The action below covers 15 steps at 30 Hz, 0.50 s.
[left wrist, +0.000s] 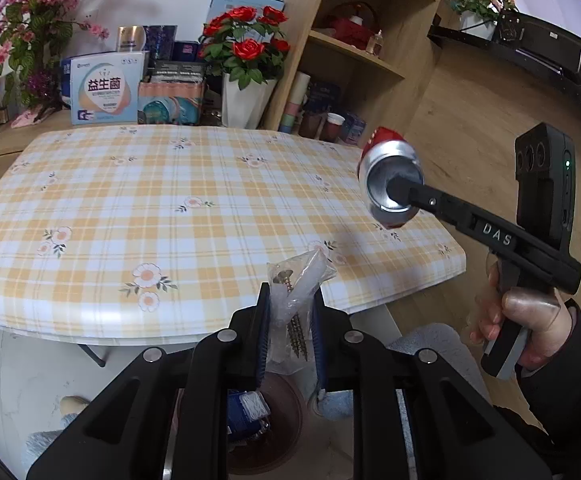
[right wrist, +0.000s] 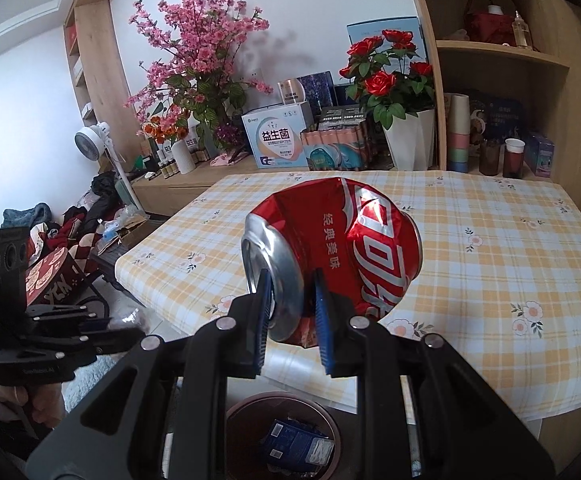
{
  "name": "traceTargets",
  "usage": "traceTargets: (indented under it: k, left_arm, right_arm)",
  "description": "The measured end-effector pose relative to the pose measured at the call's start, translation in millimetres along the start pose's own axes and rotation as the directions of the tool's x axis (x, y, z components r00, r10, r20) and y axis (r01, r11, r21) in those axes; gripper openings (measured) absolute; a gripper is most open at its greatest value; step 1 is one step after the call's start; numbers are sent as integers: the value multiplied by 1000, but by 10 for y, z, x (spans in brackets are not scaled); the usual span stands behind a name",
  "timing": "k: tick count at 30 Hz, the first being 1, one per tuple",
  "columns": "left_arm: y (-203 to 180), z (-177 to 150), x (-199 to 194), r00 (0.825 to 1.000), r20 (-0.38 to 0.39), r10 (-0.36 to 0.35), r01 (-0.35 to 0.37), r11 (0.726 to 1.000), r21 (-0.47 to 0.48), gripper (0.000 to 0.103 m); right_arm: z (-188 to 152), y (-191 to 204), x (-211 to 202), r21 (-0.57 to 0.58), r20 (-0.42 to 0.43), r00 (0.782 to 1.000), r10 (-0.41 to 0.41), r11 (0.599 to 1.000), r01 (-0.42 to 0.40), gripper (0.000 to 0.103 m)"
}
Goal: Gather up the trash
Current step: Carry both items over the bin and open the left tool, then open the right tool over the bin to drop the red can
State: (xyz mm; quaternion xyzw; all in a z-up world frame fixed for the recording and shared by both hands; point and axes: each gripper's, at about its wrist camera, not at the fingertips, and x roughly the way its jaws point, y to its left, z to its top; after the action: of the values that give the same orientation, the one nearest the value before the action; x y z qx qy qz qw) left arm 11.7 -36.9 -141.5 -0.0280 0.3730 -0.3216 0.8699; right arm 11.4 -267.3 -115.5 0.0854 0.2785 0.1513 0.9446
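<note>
My left gripper [left wrist: 289,316] is shut on a clear plastic bag of brass screws [left wrist: 296,300], held in the air just off the table's near edge. My right gripper [right wrist: 290,308] is shut on the rim of a crushed red cola can [right wrist: 338,248], also in the air. In the left wrist view the same can [left wrist: 390,176] hangs off the right gripper's finger at the table's right corner. Below both grippers stands a round brown trash bin [right wrist: 234,412] with a blue packet [right wrist: 294,444] inside; the bin [left wrist: 286,416] shows between the left fingers too.
The table [left wrist: 170,208] wears a yellow plaid cloth with flowers. Boxes, a white vase of red roses [left wrist: 246,96] and pink blossoms line the shelf behind it. A wooden shelving unit [left wrist: 354,60] with cups stands at the right. A hand [left wrist: 526,316] holds the right gripper's handle.
</note>
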Motion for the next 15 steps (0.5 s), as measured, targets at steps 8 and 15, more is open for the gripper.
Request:
traceTargets:
  k: [8, 15]
  left_arm:
    - [22, 34, -3, 1000, 8, -12, 12, 1000, -8, 58]
    - [86, 183, -287, 982, 121, 146, -151, 988, 27, 95]
  right_arm:
    - [-7, 18, -74, -11, -7, 1000, -2, 1000, 2, 23]
    - [-16, 115, -54, -44, -32, 999, 8, 999, -9, 23]
